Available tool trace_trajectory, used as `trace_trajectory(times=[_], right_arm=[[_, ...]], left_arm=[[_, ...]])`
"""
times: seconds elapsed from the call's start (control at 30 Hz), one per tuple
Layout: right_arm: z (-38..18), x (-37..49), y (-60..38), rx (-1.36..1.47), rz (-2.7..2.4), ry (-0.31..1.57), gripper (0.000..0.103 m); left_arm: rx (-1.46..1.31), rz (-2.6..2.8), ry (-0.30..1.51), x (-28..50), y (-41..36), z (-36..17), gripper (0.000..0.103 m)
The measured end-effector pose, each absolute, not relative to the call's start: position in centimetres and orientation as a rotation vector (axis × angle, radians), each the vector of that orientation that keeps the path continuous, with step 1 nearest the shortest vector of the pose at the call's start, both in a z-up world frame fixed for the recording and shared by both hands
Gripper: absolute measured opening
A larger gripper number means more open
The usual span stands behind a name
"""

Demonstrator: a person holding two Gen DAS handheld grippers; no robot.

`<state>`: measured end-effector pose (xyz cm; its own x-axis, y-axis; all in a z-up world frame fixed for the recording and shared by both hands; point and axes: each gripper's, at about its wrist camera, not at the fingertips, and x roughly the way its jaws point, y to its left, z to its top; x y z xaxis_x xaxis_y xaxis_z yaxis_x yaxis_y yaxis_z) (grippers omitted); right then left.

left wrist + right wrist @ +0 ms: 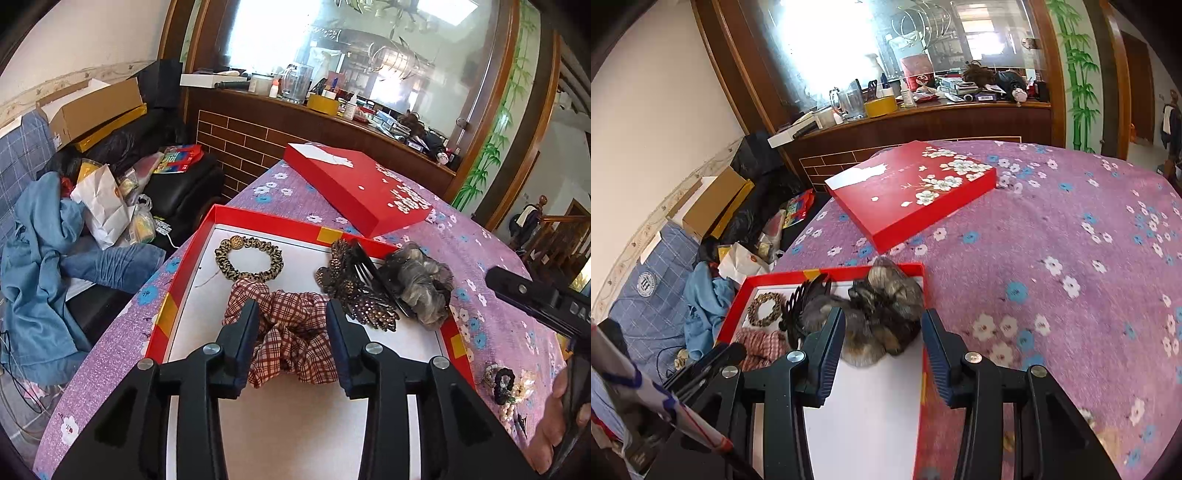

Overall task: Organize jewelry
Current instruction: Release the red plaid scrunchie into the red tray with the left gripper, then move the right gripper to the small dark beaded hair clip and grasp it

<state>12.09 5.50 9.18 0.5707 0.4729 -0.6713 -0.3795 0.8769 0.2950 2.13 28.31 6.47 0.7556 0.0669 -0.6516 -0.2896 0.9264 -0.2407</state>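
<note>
A red box (266,218) with a white floor lies on the purple flowered cloth. In it are a leopard scrunchie (275,258), a red plaid scrunchie (295,343), a black comb clip with brown beads (343,280) and a grey furry scrunchie (417,277) at the right corner. My left gripper (292,304) stands open over the box, with the plaid scrunchie lying loose between its fingers. My right gripper (883,313) is open too, its fingers on either side of the grey furry scrunchie (882,299), which rests on the box rim (775,277).
The red flowered lid (354,184) lies on the cloth behind the box. Small beaded pieces (506,384) sit on the cloth right of the box, near a hand (561,417). Left of the table are clothes, bags and cartons; a cluttered wooden counter stands behind.
</note>
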Motion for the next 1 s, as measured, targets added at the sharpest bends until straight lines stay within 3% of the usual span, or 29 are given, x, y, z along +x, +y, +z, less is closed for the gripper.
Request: trace_trajectory(times=[0.43,1.0], right_arm=[[9.8,7.7,-0.8,0.214,0.512,0.83,0.047],[6.9,3.3,-11.1,0.317,0.43,0.85,0.047]], left_arm=[[-0.282,0.149,0.667,-0.3,25.3,9.4,0.038],[-0.144,-0.038,0.734,-1.4,13.5,9.4,0.04]])
